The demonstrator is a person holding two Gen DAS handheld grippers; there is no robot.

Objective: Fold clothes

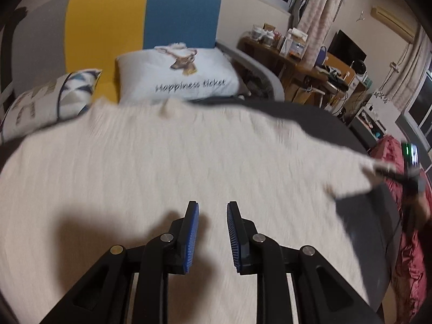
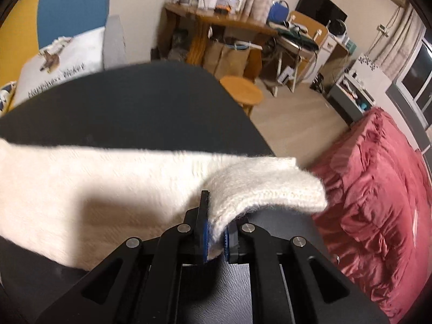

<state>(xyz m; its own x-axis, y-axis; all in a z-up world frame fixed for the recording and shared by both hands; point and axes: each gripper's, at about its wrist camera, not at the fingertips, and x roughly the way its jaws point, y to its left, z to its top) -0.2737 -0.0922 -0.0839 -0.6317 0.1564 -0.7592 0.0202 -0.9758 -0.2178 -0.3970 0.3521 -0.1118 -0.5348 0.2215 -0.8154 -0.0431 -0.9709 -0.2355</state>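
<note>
We see the cream sweater (image 1: 175, 162) spread flat on the dark bed (image 2: 121, 102). Our left hand-held gripper (image 1: 212, 232) hovers above it, jaws apart and empty. Our right hand-held gripper (image 2: 216, 239) is clamped on the sleeve cuff (image 2: 264, 186), lifting it.

Home bedroom: bed (image 1: 359, 216), pillows (image 1: 175, 78), cluttered desk (image 2: 224, 21).

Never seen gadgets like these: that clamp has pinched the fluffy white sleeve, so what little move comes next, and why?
Probably carry the sleeve inward across the sweater's body: the right gripper is shut on it, and the body lies flat.
</note>
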